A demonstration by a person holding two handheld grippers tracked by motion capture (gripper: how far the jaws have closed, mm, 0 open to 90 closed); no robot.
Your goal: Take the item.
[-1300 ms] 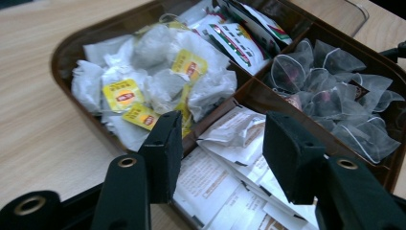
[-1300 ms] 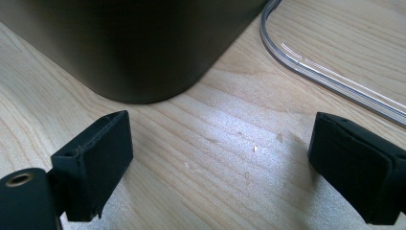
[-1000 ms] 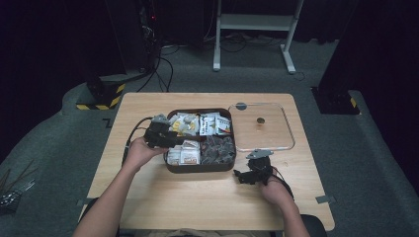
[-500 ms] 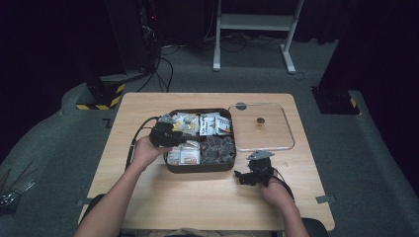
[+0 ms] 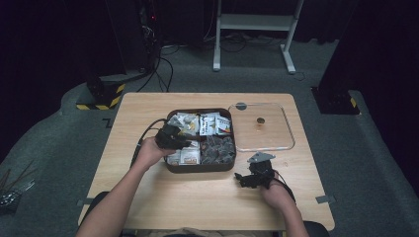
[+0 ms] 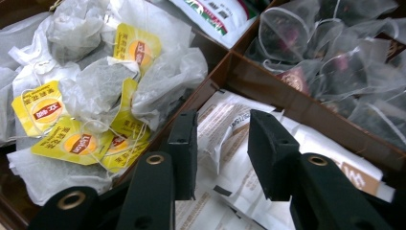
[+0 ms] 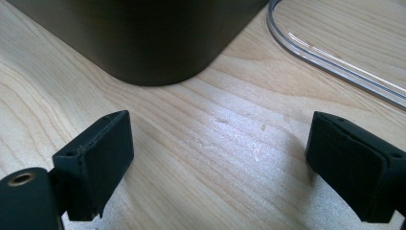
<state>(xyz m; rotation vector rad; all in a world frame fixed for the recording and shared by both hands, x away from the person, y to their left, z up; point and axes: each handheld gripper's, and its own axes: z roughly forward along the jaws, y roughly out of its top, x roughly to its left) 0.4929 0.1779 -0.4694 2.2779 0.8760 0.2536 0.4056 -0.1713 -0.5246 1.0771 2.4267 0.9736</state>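
Left gripper [image 6: 220,143] held over brown divided box [image 5: 199,167], jaws parted narrowly, nothing clamped. White paper sachets [image 6: 230,158] directly beneath and between jaws; yellow-tagged tea bags [image 6: 95,96] in compartment to jaws' left; mesh pyramid bags [image 6: 335,52] beyond divider, ahead and right. Right gripper [image 7: 218,158] rested low on wooden table [image 7: 206,143], jaws spread wide, empty. Box corner ahead-left of it; clear lid [image 7: 330,52] ahead-right.

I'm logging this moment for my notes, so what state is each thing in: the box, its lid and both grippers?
Brown tea box: open, compartments full of tea bags and sachets.
Clear lid: off, flat on the table right of the box.
Left gripper: open, over white sachets.
Right gripper: open wide, empty, over bare table.
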